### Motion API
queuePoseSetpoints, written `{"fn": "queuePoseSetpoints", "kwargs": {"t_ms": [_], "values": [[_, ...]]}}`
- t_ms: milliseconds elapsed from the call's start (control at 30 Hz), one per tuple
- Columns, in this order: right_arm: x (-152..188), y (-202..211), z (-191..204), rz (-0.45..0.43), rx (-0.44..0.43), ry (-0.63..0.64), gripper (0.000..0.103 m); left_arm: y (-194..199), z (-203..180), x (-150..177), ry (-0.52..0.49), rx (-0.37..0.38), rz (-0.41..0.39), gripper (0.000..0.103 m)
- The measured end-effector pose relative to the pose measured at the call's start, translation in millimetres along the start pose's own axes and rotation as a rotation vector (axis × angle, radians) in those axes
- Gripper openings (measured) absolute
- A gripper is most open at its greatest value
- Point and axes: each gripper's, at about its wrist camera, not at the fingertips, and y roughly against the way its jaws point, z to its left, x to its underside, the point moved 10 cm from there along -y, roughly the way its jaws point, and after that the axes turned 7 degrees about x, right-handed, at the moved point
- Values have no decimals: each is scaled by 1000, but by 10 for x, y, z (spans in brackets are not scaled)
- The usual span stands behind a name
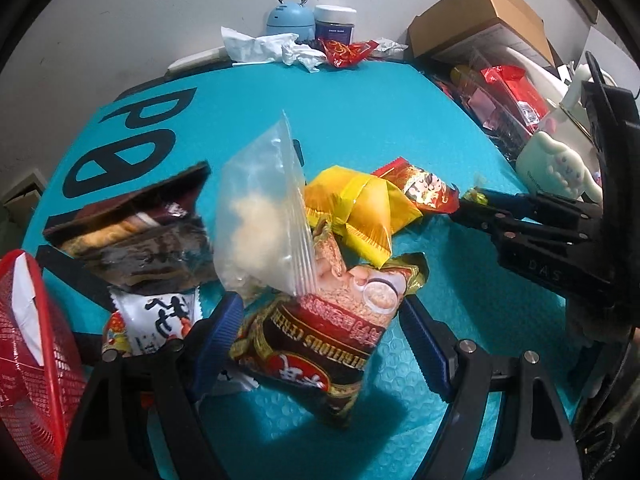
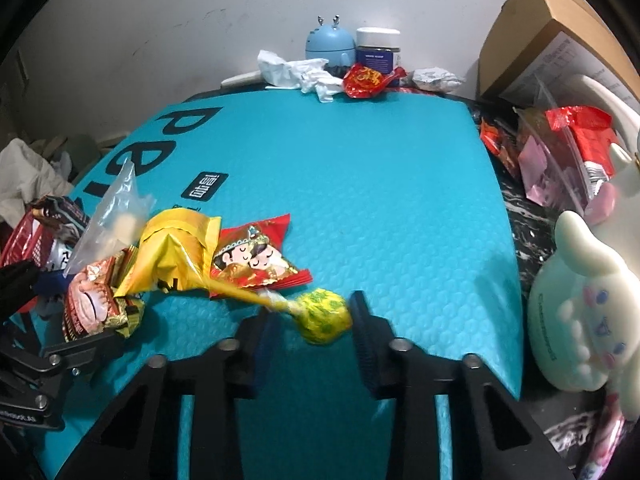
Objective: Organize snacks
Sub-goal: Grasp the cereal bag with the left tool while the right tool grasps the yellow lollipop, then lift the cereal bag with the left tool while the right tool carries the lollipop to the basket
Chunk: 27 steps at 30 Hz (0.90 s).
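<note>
A pile of snacks lies on the teal mat (image 1: 400, 120). In the left wrist view my left gripper (image 1: 320, 332) is open, its blue pads either side of a red and gold cereal packet (image 1: 332, 332). A clear bag (image 1: 264, 216) of pale pieces, a yellow packet (image 1: 360, 204), a red cartoon packet (image 1: 424, 188) and a brown packet (image 1: 136, 232) lie beyond. In the right wrist view my right gripper (image 2: 312, 324) is open around a yellow-green lollipop (image 2: 324, 316), whose stick points left under the yellow packet (image 2: 176, 252) and red cartoon packet (image 2: 256, 256).
A red mesh basket (image 1: 28, 344) stands at the left. At the back are a blue gadget (image 1: 290, 18), a jar (image 1: 334, 20), crumpled tissue (image 1: 272, 48) and a red wrapper (image 1: 348, 52). A cardboard box (image 1: 480, 20), bagged red snacks (image 2: 568, 160) and a white plush toy (image 2: 580, 312) crowd the right.
</note>
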Motion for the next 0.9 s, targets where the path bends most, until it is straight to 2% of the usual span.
{"fn": "queuePoseSetpoints", "kwargs": {"t_ms": [100,167,367,900], "values": [[23,23,25,7,-30,-13,27,-19,-7,-1,13,26,-16,79],[57,53,44,12,-42,-16,27,-6,-35,8,-5,20,-24,66],[219,188,103,29,-73,-37,27,53,-100,108,1,29,-16,54],[825,664,303,77,-139,-46,27,382,-419,649,10,88,35,52]]}}
